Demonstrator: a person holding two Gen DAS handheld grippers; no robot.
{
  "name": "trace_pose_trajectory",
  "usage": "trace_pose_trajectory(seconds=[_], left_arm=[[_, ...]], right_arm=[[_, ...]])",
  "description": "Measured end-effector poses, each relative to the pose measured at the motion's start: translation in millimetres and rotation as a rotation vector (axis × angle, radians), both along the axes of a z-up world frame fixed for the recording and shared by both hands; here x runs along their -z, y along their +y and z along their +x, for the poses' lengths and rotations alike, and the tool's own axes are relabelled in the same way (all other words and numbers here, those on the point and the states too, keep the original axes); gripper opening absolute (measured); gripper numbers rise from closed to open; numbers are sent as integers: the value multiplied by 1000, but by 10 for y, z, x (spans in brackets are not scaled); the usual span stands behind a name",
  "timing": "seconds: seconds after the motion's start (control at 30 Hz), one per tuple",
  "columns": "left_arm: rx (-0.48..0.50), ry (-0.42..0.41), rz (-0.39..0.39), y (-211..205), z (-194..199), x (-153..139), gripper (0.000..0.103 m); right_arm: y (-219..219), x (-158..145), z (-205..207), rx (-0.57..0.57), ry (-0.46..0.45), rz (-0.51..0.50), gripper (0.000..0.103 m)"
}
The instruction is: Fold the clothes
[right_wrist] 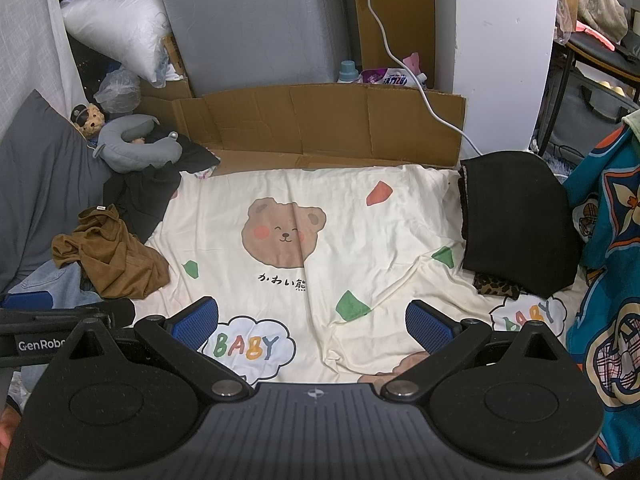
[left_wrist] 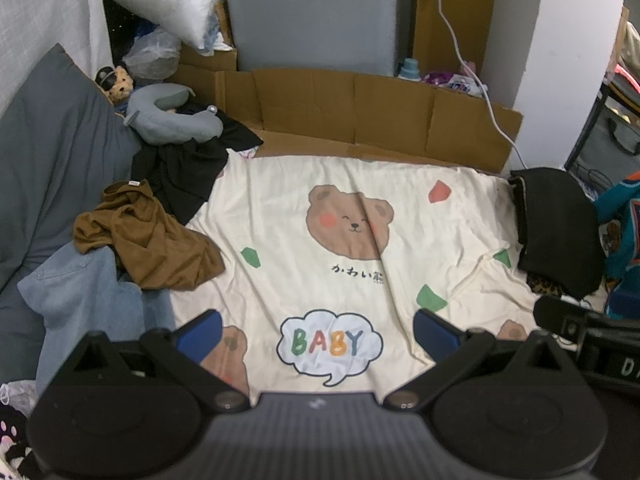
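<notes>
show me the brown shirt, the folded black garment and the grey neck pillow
brown shirt [left_wrist: 160,244]: left wrist view, middle of the crumpled heap
folded black garment [right_wrist: 516,224]: right wrist view, centre of its top face
grey neck pillow [right_wrist: 132,140]: right wrist view, its curved body

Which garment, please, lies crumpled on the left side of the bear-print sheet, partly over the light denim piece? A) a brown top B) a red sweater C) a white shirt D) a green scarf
A: the brown top lies bunched at the bear-print sheet's left edge, overlapping the light denim piece.
</notes>
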State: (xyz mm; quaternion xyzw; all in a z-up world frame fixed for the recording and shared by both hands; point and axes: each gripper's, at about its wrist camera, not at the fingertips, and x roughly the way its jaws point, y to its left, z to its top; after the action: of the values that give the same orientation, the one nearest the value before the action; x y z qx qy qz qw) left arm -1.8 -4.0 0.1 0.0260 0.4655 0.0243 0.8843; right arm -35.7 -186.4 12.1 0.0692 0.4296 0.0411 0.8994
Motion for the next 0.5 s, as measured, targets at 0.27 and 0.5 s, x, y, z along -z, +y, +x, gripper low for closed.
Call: trace_pose_trajectory(seconds=[0.27,0.5], left_arm=[[-4,3,-10,42,31,-15,103],[-4,4,-12,57,24,-8,103]], right_arm=[[21,-9,-14,1,-1,-3,103],[26,-8,-5,0,0,1,103]])
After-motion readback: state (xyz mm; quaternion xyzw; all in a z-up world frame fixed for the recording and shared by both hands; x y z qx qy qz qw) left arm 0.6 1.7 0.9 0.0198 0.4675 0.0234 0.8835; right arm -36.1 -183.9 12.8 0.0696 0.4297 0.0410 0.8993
